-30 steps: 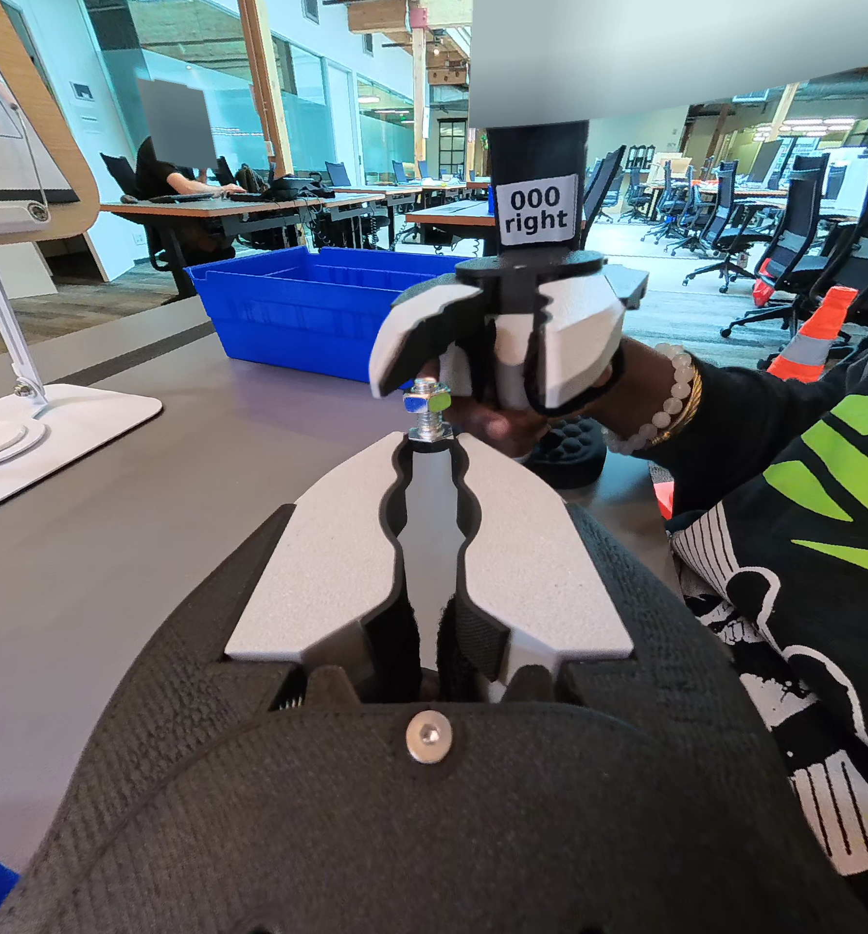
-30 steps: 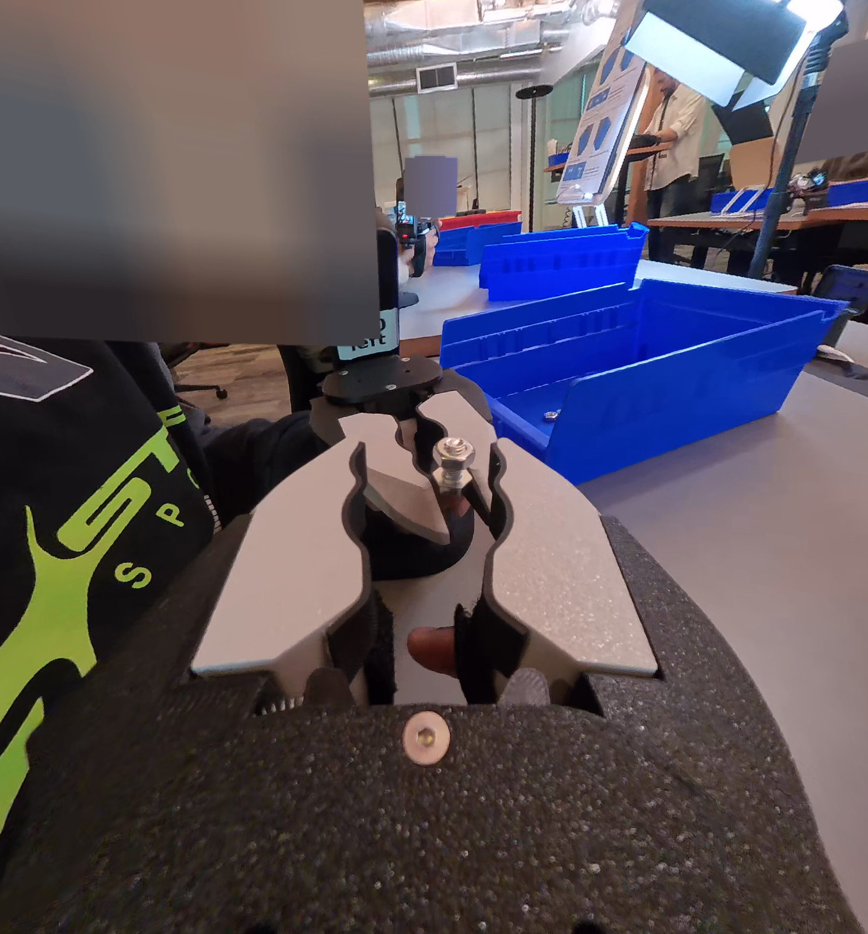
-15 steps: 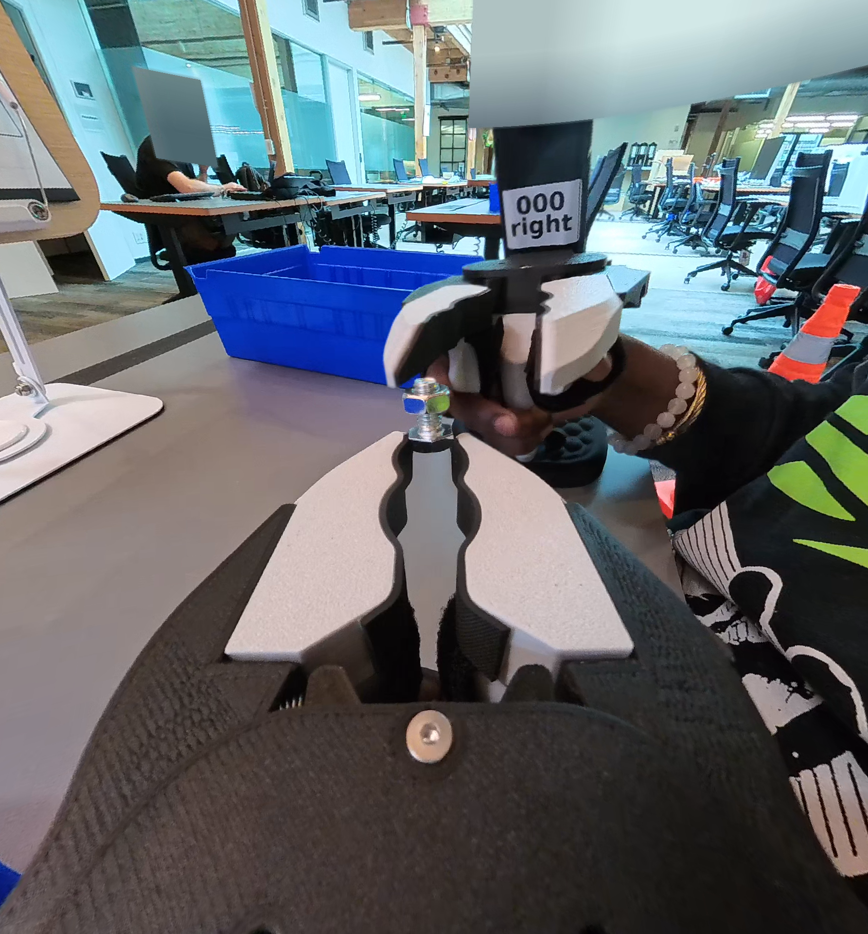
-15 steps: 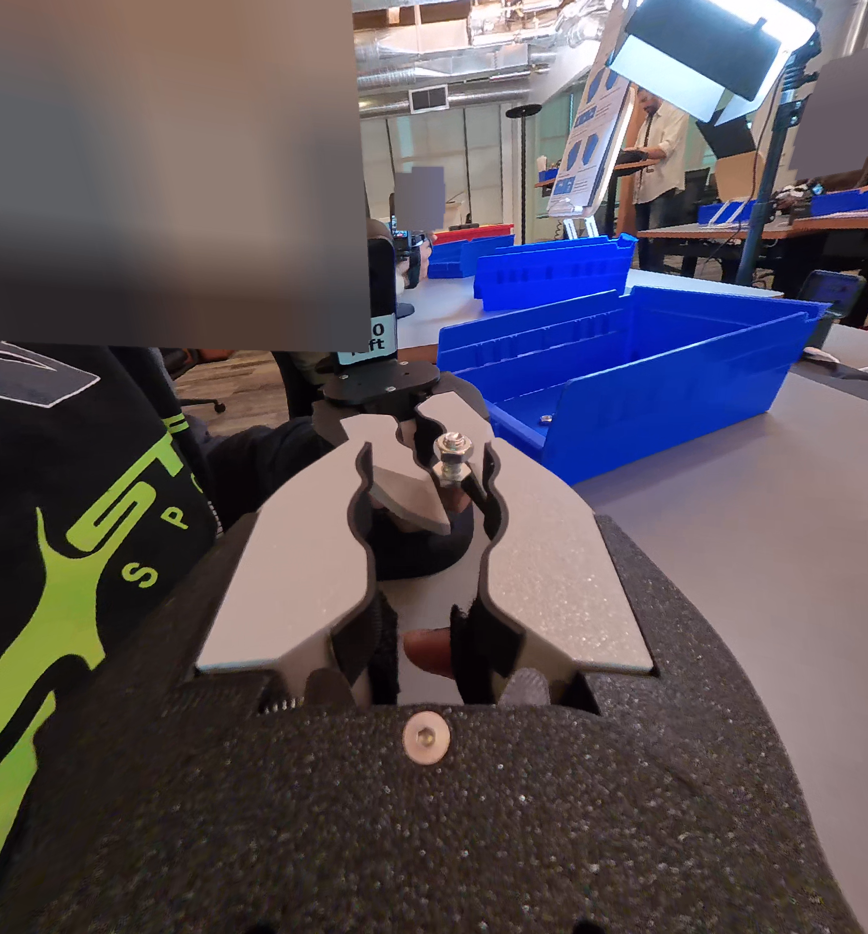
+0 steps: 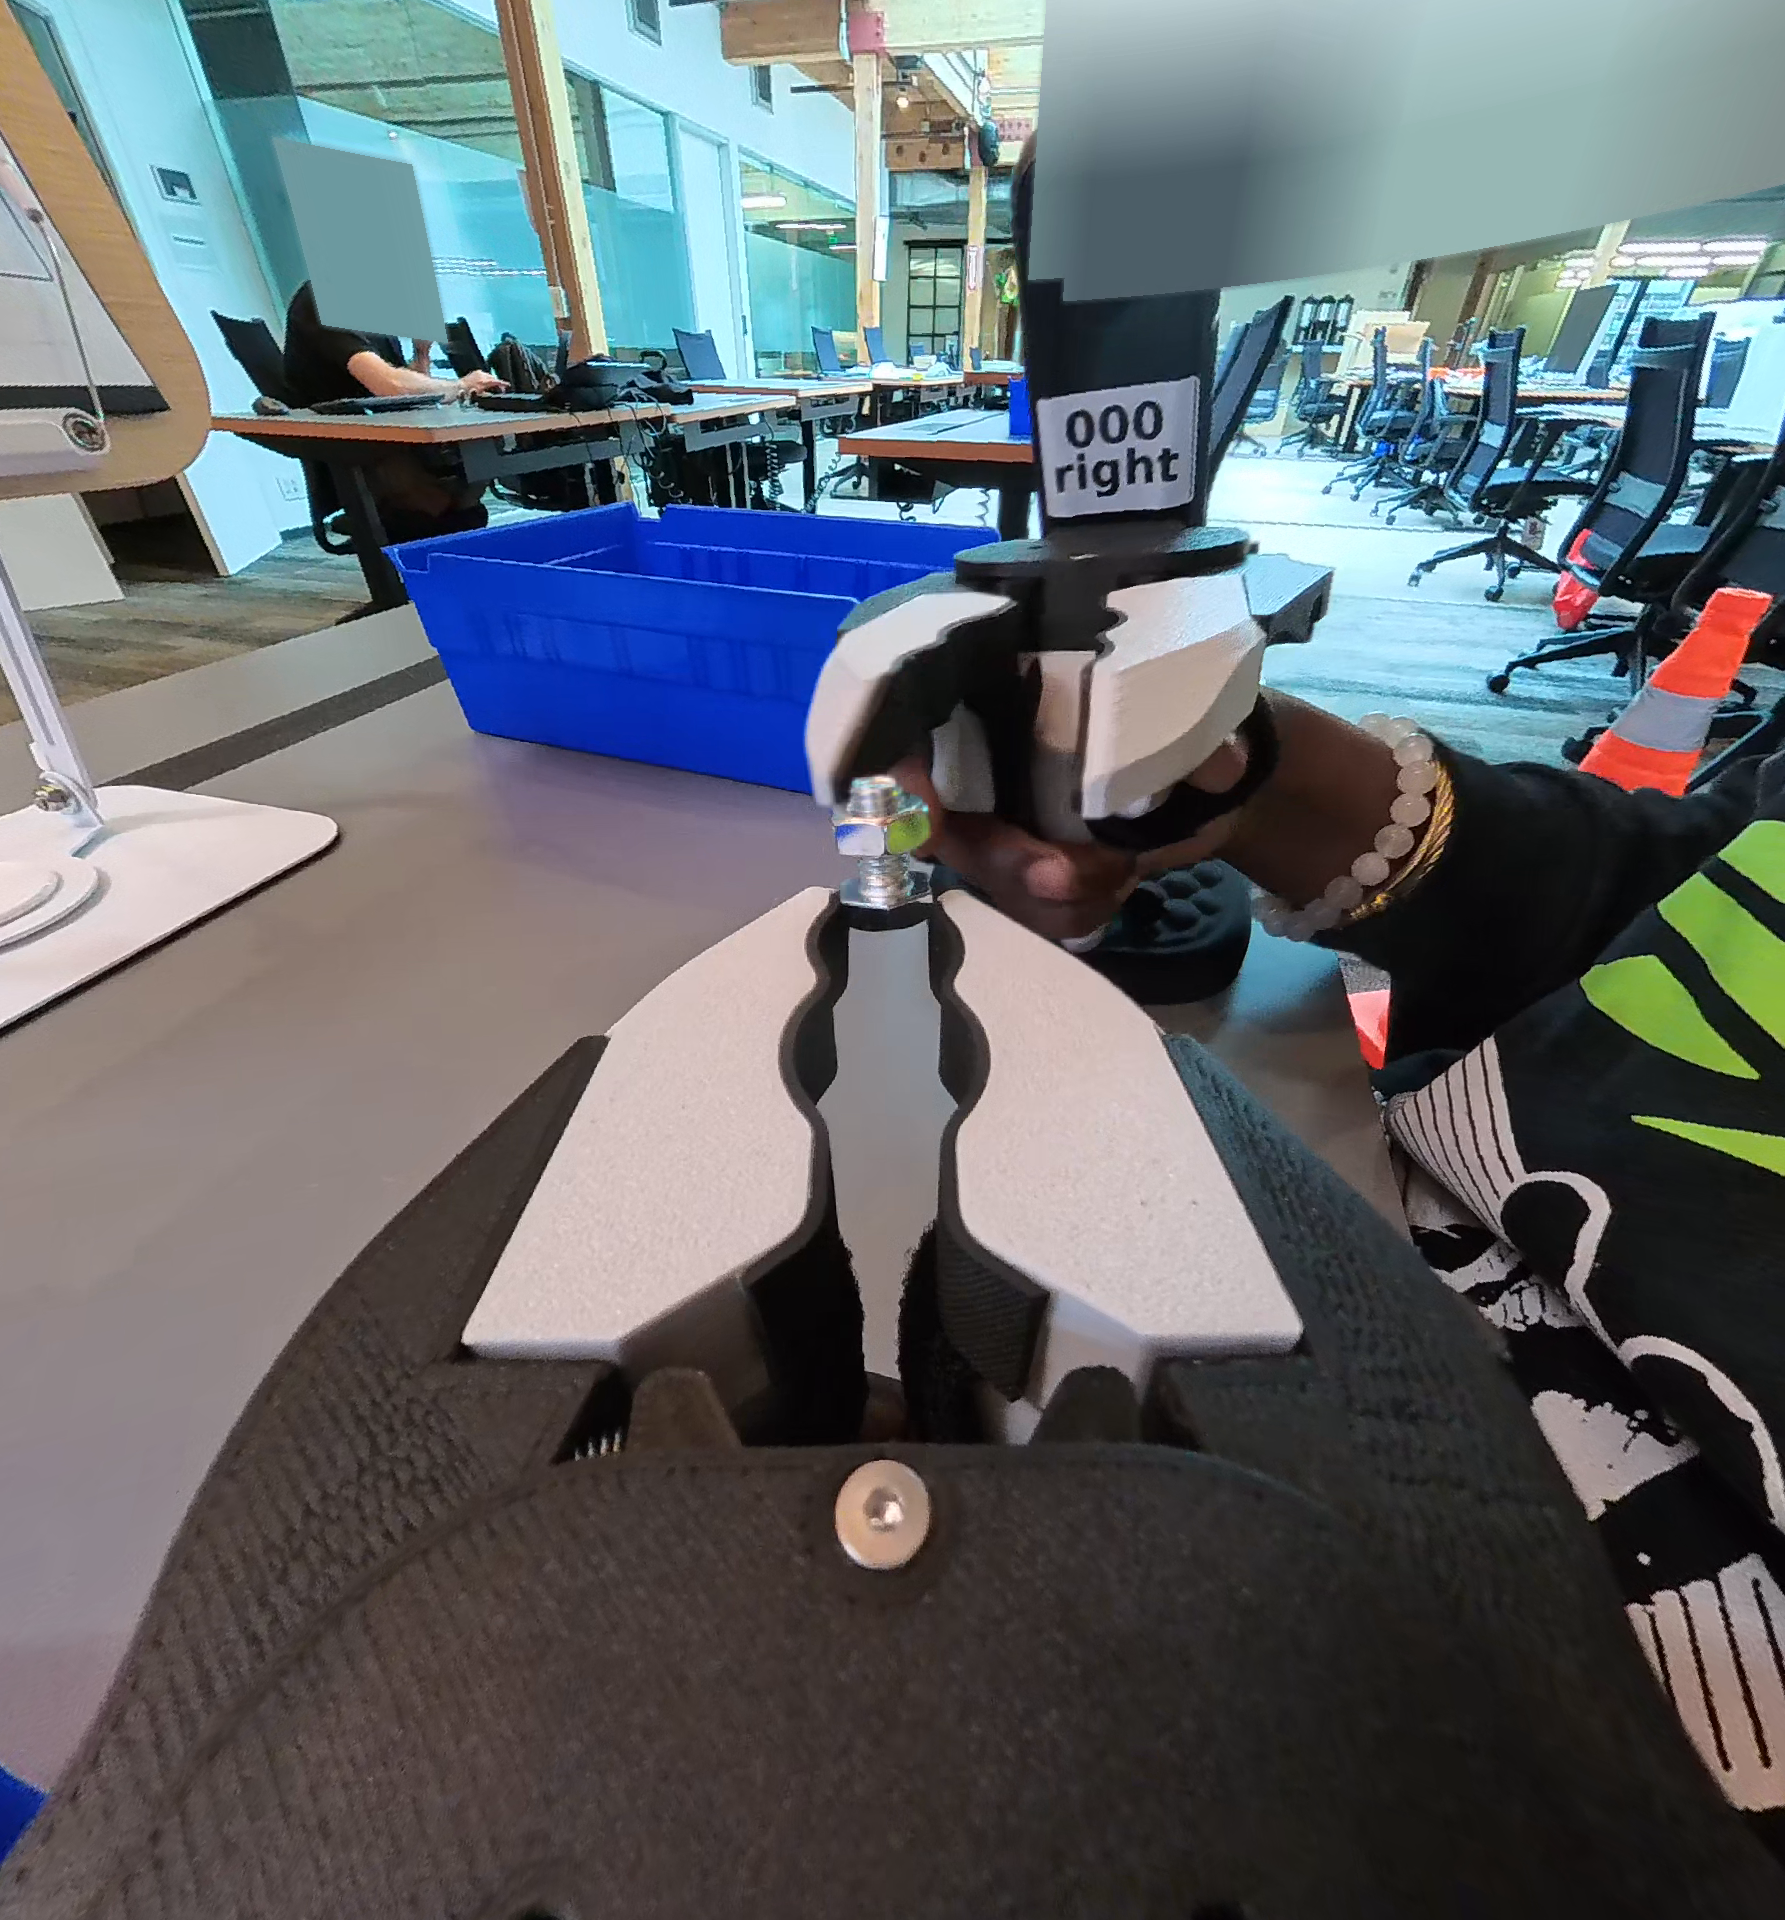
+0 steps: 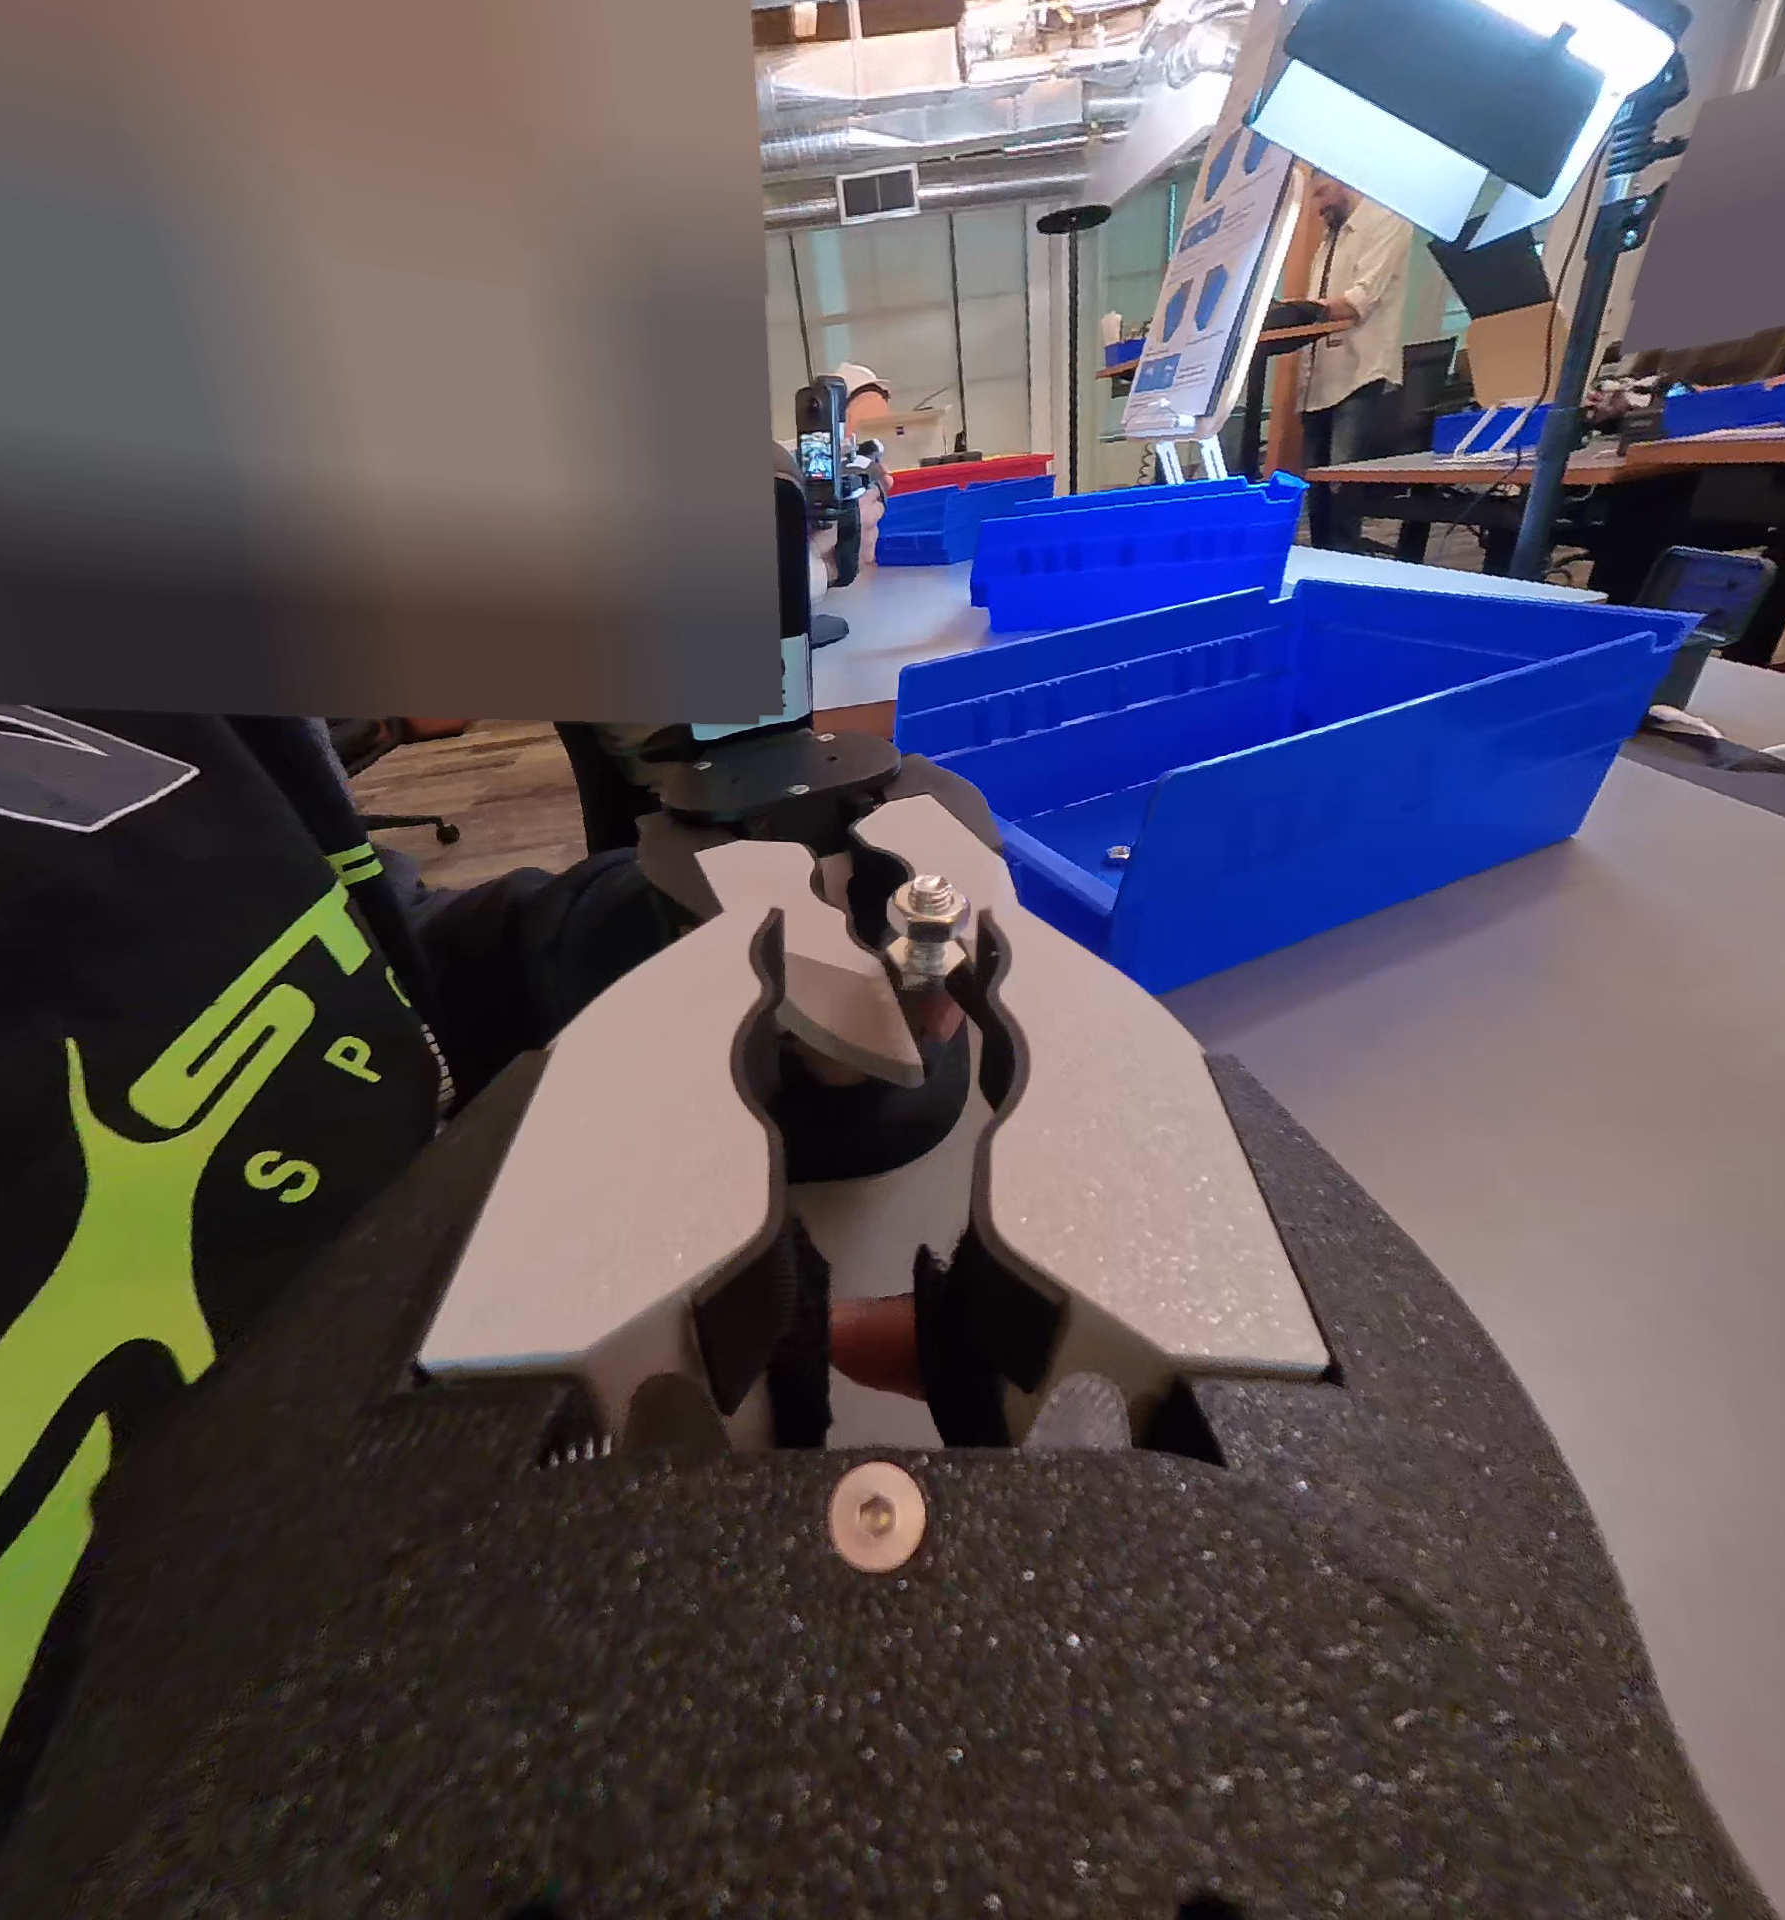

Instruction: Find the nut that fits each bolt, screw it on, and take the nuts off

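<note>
The left gripper point(image 5: 883, 914) pinches the bolt point(image 5: 880, 868) by its head, up above the table point(image 5: 348, 1039). The nut point(image 5: 880, 826) sits partway on. The right gripper point(image 6: 883, 935) looks open around it. Taking it off is left.

A white sticker point(image 5: 1116, 447) with black characters, readable, sits on the black post above the right gripper point(image 6: 877, 925). A similar label point(image 6: 794, 681) on the post of the left gripper point(image 5: 883, 909) is mostly hidden. The person's black shirt point(image 6: 275, 1091) carries large green lettering and white print. A wood-edged sign board point(image 5: 5, 260) on a white stand bears small lines, too blurred to read. A tall poster point(image 6: 1210, 281) shows blue shapes and tiny text, also unreadable.
</note>
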Tool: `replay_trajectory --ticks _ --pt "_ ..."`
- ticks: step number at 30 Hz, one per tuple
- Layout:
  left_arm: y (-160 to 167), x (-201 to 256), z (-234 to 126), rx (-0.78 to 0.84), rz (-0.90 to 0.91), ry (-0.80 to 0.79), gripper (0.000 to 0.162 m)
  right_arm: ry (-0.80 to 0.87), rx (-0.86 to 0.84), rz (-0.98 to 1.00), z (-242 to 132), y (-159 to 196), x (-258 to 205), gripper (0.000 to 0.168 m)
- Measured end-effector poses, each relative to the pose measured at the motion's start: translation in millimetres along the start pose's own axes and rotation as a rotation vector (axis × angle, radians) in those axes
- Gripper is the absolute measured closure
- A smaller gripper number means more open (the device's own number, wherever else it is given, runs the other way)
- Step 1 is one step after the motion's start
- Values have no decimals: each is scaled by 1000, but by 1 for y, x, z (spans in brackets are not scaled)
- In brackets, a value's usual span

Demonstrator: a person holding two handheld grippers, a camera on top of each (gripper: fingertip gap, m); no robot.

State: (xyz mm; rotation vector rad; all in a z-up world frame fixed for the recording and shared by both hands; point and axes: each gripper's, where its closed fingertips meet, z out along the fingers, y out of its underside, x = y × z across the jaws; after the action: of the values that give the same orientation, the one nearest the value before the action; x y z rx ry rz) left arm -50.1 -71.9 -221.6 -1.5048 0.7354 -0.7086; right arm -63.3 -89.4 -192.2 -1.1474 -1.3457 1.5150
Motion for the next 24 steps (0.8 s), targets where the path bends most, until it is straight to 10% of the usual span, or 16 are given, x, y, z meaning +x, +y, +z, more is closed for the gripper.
replay_trajectory --ticks 24 --pt "1 0 1 -8 -3 1 147 -17 0 -1 5 0 -2 129"
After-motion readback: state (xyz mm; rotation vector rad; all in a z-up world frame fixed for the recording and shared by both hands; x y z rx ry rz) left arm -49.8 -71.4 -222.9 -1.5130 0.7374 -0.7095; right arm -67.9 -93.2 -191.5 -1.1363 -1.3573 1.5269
